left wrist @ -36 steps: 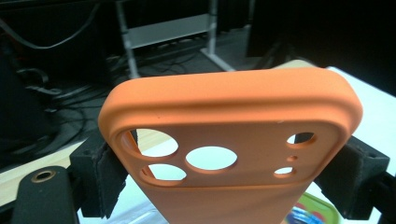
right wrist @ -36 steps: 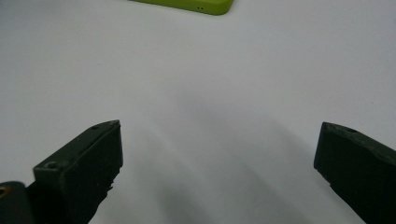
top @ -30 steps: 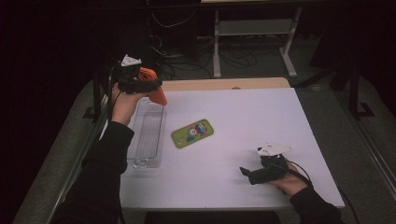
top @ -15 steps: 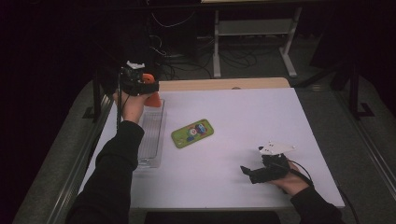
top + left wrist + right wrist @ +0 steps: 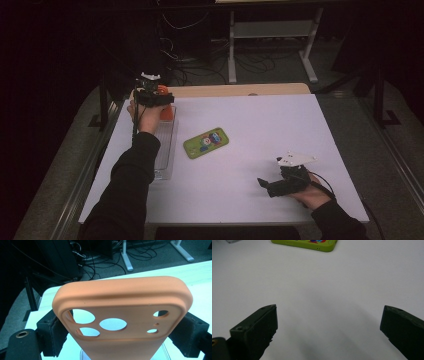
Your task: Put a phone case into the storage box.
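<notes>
My left gripper (image 5: 159,103) hovers over the far end of a clear plastic tray (image 5: 164,152) and is shut on an orange phone case (image 5: 166,111). Seen from the left gripper view, the case (image 5: 122,302) stands between the two pads (image 5: 56,333), camera cut-outs facing me. A green phone (image 5: 206,142) lies face up at the middle of the white table. My right gripper (image 5: 266,185) rests low at the front right, open, with bare table between its jaws; in the right gripper view (image 5: 329,327) the green phone's edge (image 5: 307,244) lies ahead.
The white table (image 5: 260,125) has a wooden strip (image 5: 235,90) along its far edge. Beyond it stand a metal desk frame (image 5: 270,45) and floor cables in the dark. Black rails run along both sides.
My left gripper has come down slightly toward the tray's far end, carrying the orange case. The right gripper and the green phone have stayed put.
</notes>
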Motion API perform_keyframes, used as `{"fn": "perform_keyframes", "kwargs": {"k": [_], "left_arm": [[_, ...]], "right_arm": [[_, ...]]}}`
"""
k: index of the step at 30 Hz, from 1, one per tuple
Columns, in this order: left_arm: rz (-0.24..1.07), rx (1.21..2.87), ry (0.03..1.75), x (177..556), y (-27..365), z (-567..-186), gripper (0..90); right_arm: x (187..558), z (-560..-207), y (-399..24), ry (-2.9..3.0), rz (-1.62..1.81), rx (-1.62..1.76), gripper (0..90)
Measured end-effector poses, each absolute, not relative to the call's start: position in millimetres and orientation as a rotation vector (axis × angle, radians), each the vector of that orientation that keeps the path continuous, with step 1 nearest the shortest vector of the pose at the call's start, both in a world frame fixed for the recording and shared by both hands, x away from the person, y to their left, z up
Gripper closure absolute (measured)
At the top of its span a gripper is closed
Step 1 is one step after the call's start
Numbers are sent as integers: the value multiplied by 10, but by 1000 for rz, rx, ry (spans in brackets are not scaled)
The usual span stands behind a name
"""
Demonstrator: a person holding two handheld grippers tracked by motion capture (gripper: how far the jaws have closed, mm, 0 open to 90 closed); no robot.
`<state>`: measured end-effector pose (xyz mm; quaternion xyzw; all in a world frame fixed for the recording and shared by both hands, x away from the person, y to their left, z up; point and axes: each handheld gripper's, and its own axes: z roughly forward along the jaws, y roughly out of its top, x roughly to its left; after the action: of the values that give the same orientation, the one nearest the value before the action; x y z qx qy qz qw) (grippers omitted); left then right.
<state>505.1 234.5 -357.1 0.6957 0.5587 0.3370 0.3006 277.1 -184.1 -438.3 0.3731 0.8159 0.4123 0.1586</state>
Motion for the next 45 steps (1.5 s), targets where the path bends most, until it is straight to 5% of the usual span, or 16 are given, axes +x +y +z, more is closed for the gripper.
{"fn": "perform_keyframes", "kwargs": {"k": [16, 22, 45], "left_arm": [[882, 1846, 1511, 5098, 2316, -3708, 121], [849, 1841, 1473, 5095, 2343, -3687, 46], [727, 1902, 1340, 4776, 2547, -3369, 9]], "right_arm": [[2768, -4380, -1847, 2339, 1176, 1060, 5], [2764, -4383, -1840, 2336, 1179, 1065, 5], [2770, -4367, -1824, 2333, 1171, 1053, 5]]}}
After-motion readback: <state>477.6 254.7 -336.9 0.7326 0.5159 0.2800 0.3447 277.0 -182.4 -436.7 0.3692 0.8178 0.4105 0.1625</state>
